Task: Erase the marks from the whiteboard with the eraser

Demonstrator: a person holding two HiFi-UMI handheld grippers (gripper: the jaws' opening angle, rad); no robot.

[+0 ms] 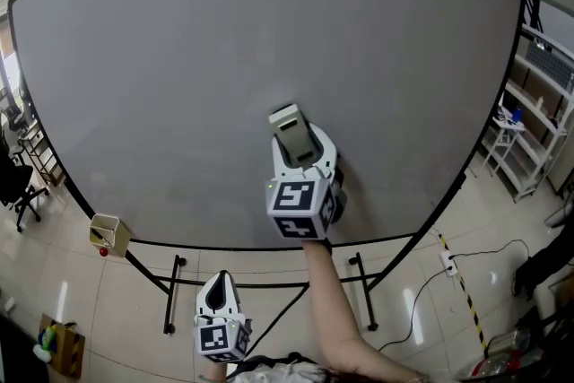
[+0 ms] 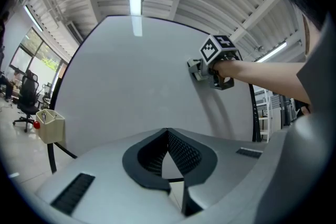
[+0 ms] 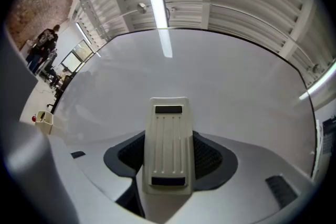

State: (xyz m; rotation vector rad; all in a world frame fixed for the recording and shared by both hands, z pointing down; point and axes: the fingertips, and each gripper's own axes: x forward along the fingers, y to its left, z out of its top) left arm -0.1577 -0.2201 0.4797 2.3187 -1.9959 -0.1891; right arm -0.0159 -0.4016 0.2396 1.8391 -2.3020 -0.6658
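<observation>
The whiteboard (image 1: pixel 224 67) fills most of the head view, and I see no marks on its pale grey surface. My right gripper (image 1: pixel 299 142) is shut on a white ribbed eraser (image 1: pixel 288 126), held up against the board a little right of centre. In the right gripper view the eraser (image 3: pixel 168 134) stands lengthwise between the jaws and points at the board (image 3: pixel 236 92). My left gripper (image 1: pixel 218 284) hangs low, below the board's bottom edge, shut with nothing in it. In the left gripper view its fingertips (image 2: pixel 167 136) meet, and the right gripper (image 2: pixel 212 63) shows against the board.
A small beige box (image 1: pixel 109 233) hangs at the board's lower left corner. The board's black stand legs (image 1: pixel 175 291) rest on the tiled floor. White shelves (image 1: pixel 529 121) stand at the right, a power strip (image 1: pixel 447 261) with a cable lies on the floor, and office chairs (image 1: pixel 18 184) are at the left.
</observation>
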